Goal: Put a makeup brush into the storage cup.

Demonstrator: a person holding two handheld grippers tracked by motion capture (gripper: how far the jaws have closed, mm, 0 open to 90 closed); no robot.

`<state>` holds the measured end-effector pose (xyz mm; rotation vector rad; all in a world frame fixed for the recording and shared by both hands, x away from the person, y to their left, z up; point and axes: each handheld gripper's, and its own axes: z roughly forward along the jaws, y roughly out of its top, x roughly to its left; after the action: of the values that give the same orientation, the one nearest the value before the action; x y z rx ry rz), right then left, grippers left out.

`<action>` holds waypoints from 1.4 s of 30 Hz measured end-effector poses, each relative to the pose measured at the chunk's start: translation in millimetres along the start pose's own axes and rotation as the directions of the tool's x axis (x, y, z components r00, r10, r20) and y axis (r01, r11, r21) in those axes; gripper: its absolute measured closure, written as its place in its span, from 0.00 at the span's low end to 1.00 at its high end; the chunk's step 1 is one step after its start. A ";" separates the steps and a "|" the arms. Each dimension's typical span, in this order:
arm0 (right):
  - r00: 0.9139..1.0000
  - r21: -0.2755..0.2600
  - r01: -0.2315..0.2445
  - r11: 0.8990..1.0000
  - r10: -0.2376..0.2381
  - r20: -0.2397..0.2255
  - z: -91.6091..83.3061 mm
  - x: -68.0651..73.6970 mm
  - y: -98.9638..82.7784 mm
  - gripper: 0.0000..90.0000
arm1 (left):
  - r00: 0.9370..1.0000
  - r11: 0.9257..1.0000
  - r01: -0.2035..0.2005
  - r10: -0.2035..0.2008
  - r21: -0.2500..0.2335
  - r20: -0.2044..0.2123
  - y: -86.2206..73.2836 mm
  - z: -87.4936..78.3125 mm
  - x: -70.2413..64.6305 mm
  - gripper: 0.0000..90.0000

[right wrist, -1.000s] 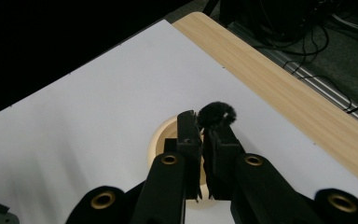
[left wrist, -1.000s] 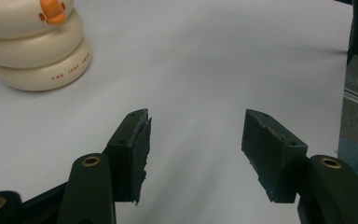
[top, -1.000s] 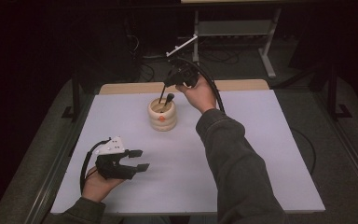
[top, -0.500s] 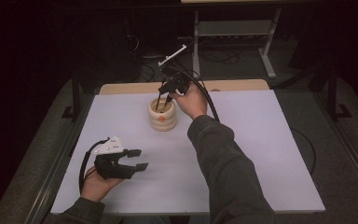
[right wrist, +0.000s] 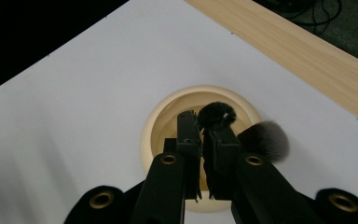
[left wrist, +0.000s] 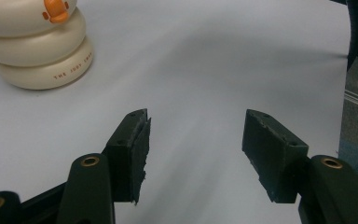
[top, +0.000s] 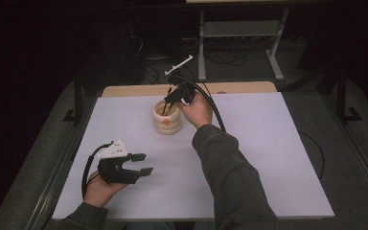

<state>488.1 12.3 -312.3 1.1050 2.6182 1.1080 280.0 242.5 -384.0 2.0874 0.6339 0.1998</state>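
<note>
Both tongs tell different stories: the right gripper (right wrist: 201,140) has its jaws pinched tight on a dark-bristled makeup brush (right wrist: 216,115), while the left gripper (left wrist: 196,144) rests with its jaws spread and nothing between them. Seen from the high view, the right gripper (top: 171,99) hangs nose-down over the cream ribbed holder (top: 166,118), which stands at about 12 o'clock on the white table (top: 278,158), near its far edge. Holding the brush by its handle with the bristles up probably serves to slide the handle straight down into the holder's mouth (right wrist: 168,112), so the tuft stays clear of the rim. A second brush with a grey tuft (right wrist: 265,139) already leans at the holder's 3 o'clock side in the right gripper view, which suggests the holder is being filled one brush at a time. The left gripper (top: 124,167) lies low at roughly 8 o'clock on the table, well apart from the holder (left wrist: 37,51), likely parked to keep the descent path free; steadying the holder looks unneeded given its broad base.
</note>
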 end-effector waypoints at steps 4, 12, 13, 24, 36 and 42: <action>1.000 0.012 0.008 1.000 -0.008 -0.003 3.5 0.4 -3.3 0.93 | 1.000 1.000 0.010 -0.010 0.003 0.005 -0.4 0.2 -0.3 0.45; 1.000 0.083 0.017 0.996 -0.016 -0.006 8.8 -4.3 -13.5 0.87 | 1.000 1.000 0.009 -0.009 0.003 0.018 -1.2 1.6 -0.1 0.45; 1.000 0.083 0.017 0.996 -0.016 -0.006 8.8 -4.3 -13.5 0.87 | 1.000 1.000 0.009 -0.009 0.003 0.018 -1.2 1.6 -0.1 0.45; 0.998 0.006 -0.017 1.000 0.017 -0.053 -15.0 -11.5 -30.2 0.68 | 1.000 1.000 0.015 -0.015 0.003 0.009 -1.8 3.5 0.4 0.43; 0.998 -0.055 -0.022 0.998 0.018 -0.064 -38.1 -12.3 -44.9 0.54 | 1.000 1.000 0.020 -0.020 0.005 -0.004 -2.8 5.1 0.9 0.42; 0.999 -0.073 -0.007 0.997 0.003 -0.044 -48.2 -12.4 -55.7 0.48 | 1.000 1.000 0.025 -0.025 -0.003 -0.013 -2.6 3.9 1.4 0.42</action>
<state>448.0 -50.6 -315.8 1.0852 2.5857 1.2331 281.7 241.5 -388.5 2.0758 0.6668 0.1999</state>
